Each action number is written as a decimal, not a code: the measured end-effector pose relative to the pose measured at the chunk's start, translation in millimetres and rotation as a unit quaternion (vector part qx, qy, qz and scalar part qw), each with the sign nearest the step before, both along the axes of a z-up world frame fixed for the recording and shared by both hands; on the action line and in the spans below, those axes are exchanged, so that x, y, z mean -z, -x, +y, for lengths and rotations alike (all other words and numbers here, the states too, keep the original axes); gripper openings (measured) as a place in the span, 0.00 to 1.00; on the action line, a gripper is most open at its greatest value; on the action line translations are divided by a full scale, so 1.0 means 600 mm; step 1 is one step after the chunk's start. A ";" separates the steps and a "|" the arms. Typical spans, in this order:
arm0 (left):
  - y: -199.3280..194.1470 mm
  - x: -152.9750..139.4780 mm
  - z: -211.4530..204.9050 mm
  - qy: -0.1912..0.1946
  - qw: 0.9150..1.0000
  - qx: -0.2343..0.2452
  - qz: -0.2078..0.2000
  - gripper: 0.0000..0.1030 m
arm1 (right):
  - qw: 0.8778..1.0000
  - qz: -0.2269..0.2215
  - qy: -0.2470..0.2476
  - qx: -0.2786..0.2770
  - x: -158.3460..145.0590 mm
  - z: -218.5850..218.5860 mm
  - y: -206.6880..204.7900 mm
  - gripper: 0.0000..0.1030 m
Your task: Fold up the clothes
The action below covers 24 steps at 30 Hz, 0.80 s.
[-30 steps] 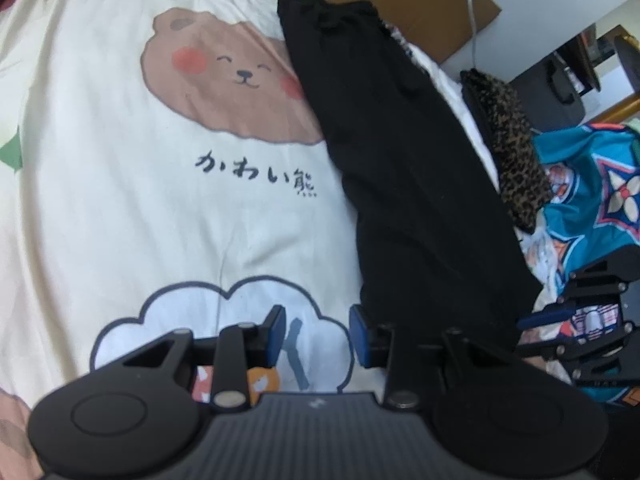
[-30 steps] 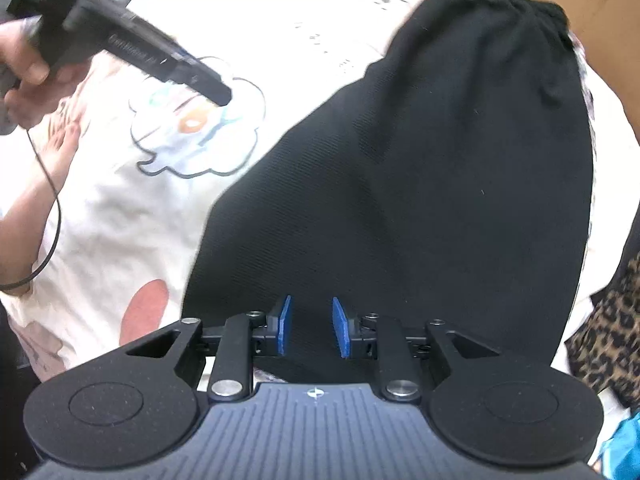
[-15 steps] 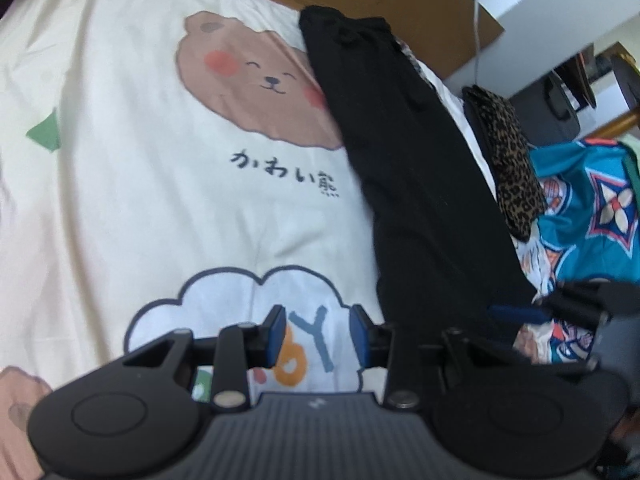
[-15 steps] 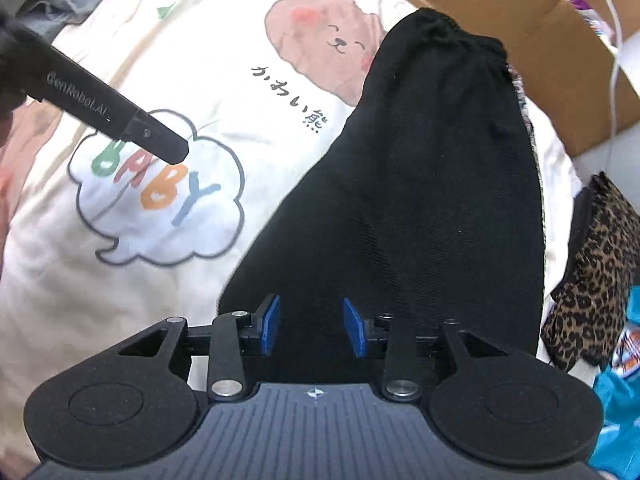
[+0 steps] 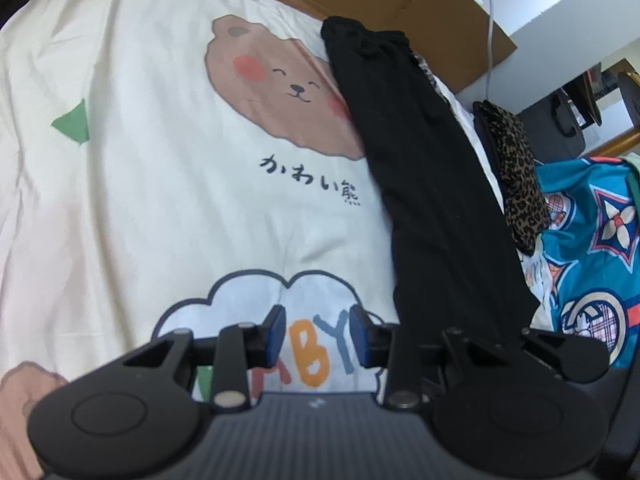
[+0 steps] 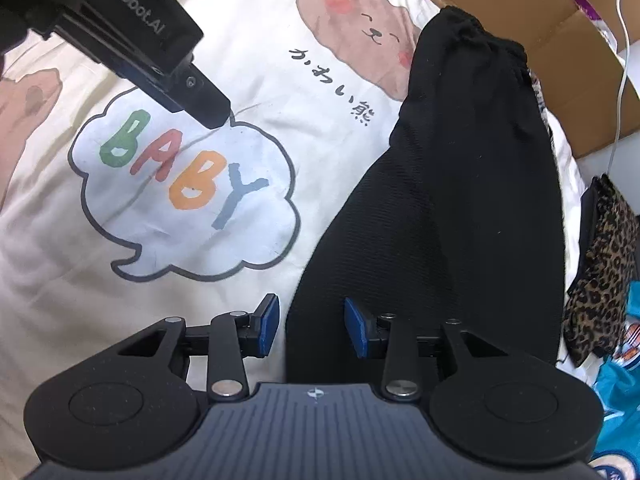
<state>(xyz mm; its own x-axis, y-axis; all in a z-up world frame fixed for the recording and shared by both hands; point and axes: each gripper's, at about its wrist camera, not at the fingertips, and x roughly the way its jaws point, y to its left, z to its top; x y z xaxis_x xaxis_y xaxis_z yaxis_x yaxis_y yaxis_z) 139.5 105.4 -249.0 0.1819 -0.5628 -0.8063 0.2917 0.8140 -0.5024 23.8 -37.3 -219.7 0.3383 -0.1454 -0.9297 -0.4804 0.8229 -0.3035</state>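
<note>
A long black garment (image 5: 432,184) lies folded lengthwise on the cream bedsheet (image 5: 140,160), its gathered waistband (image 6: 480,36) at the far end. My left gripper (image 5: 318,336) hovers open over the "BABY" cloud print, just left of the garment, with nothing between its blue pads. My right gripper (image 6: 310,326) is open above the garment's near left edge (image 6: 296,300), its pads empty. The left gripper's black body (image 6: 132,36) shows at the upper left of the right wrist view.
A leopard-print cloth (image 5: 516,176) lies right of the black garment, and a teal patterned fabric (image 5: 592,240) beyond it. Brown cardboard (image 5: 400,0) lines the far edge of the bed. A white cable (image 6: 622,60) hangs at the back right.
Both grippers have pulled back and up, away from the black garment. The right gripper's pads have spread wider. The left gripper now sits over the "BABY" cloud.
</note>
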 end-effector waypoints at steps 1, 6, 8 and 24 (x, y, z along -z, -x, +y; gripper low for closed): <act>0.000 0.002 0.002 0.000 1.000 -0.001 0.001 0.35 | 1.000 -0.002 0.003 0.001 0.004 0.003 0.000 0.43; 0.003 0.008 0.006 -0.001 1.000 0.000 0.005 0.35 | 0.999 -0.018 0.038 -0.009 0.023 0.016 0.003 0.45; 0.004 0.011 0.004 -0.002 1.000 0.004 0.007 0.35 | 0.999 -0.021 0.048 -0.010 0.027 0.017 0.003 0.44; 0.034 0.024 -0.081 0.030 0.995 0.090 -0.008 0.36 | 0.996 -0.044 -0.028 0.076 -0.065 -0.077 -0.032 0.08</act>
